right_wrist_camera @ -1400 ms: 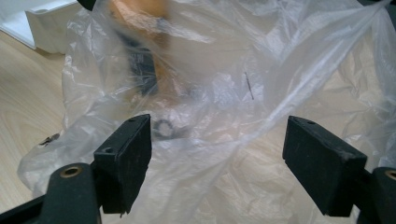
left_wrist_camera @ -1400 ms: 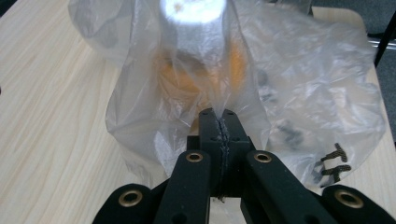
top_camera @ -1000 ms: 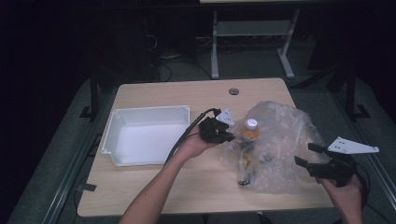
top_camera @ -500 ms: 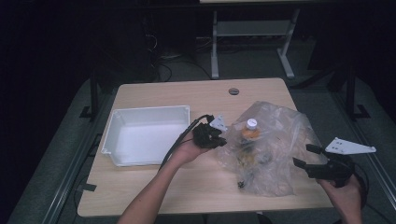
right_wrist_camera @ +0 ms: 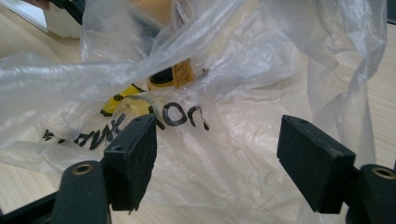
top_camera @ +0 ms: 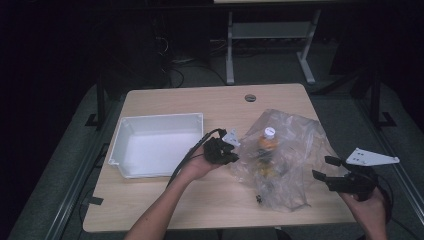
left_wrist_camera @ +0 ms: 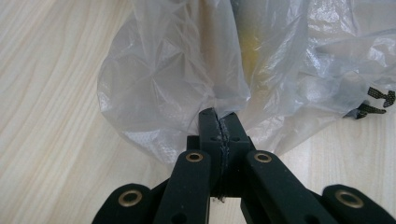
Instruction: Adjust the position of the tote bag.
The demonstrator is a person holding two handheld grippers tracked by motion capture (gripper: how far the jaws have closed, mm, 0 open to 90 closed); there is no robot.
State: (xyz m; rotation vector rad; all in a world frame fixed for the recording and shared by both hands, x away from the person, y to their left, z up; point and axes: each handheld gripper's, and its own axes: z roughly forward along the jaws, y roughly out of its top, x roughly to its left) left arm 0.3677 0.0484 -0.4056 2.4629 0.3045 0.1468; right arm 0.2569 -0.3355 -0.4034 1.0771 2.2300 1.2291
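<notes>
Across the wooden bench (top_camera: 165, 200) we see bare room along the far edge and the front left corner. At its left half sits the white tray (top_camera: 156, 145), open side up, near the left edge. Right of centre the clear plastic bag (top_camera: 290, 160) lies spread and crumpled, its right side close to the bench's right edge, with an orange bottle (top_camera: 266, 145) with a white cap inside it. Our left hand-held gripper (top_camera: 231, 154) sits between tray and bag, its jaws fully closed on a fold of the bag's left edge. Our right hand-held gripper (top_camera: 327, 167) hovers at the bag's right edge, its jaws wide apart and just now narrowing a little, the bag's film before them but not pinched.
</notes>
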